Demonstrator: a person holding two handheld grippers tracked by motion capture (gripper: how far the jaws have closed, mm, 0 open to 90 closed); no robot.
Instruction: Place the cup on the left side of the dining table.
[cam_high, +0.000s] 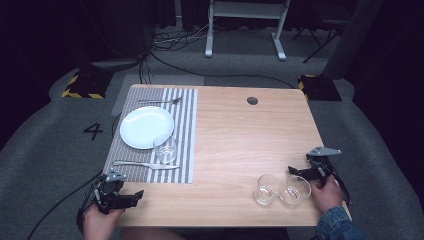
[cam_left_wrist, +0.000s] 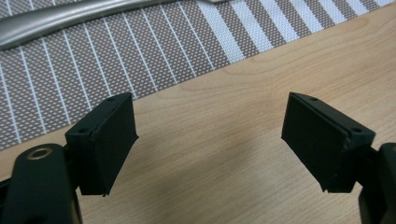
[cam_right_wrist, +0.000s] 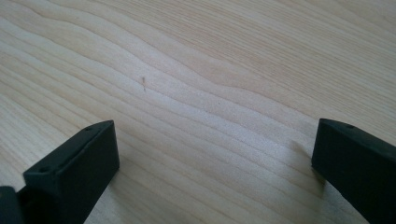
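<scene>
Glasses (cam_high: 280, 190) near right look fragile and slippery; I'd grip one across its wall with my right gripper (cam_right_wrist: 215, 172), both grippers' jaws wide, empty

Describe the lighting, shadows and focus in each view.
High view: the table is evenly lit while the surroundings fall into darkness; the glasses look soft. Left gripper view: placemat weave is sharp, with a faint shadow between the open left gripper jaws. Right gripper view: bright, slightly washed wood grain, right gripper jaws casting soft shadows.
</scene>
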